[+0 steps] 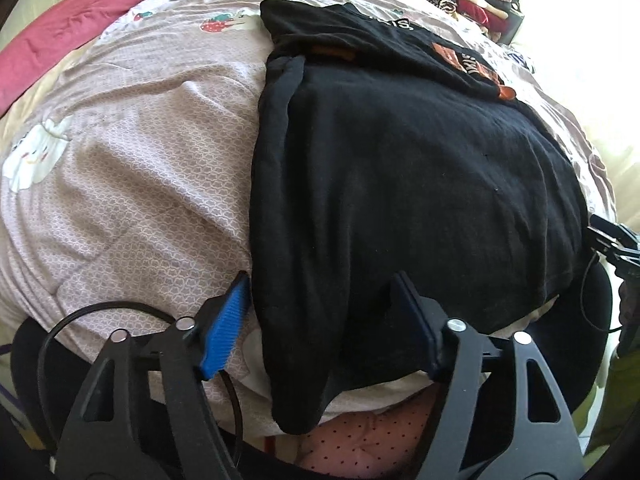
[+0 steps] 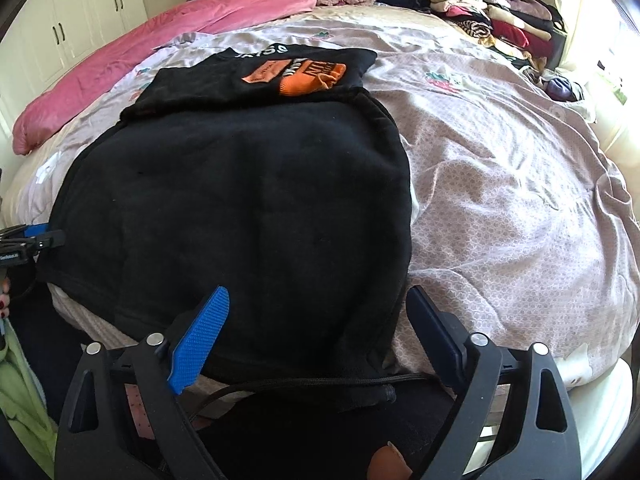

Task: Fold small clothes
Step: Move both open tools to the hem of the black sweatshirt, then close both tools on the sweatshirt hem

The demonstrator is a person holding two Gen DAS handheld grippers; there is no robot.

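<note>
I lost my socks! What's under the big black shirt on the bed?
Around the black shirt only the lilac patterned bedcover shows, so it lies on that. Anything hidden beneath is covered and cannot be seen. An orange sock lies at its far end.

The near hem of the black garment [image 1: 400, 184] hung over the near edge of the bed [image 1: 132, 184] and was hidden behind the gripper frames. Its white print [image 2: 262, 51] was folded under and unreadable. The stacked clothes [image 2: 492, 20] at the bed's far right corner were too small to tell apart.
</note>
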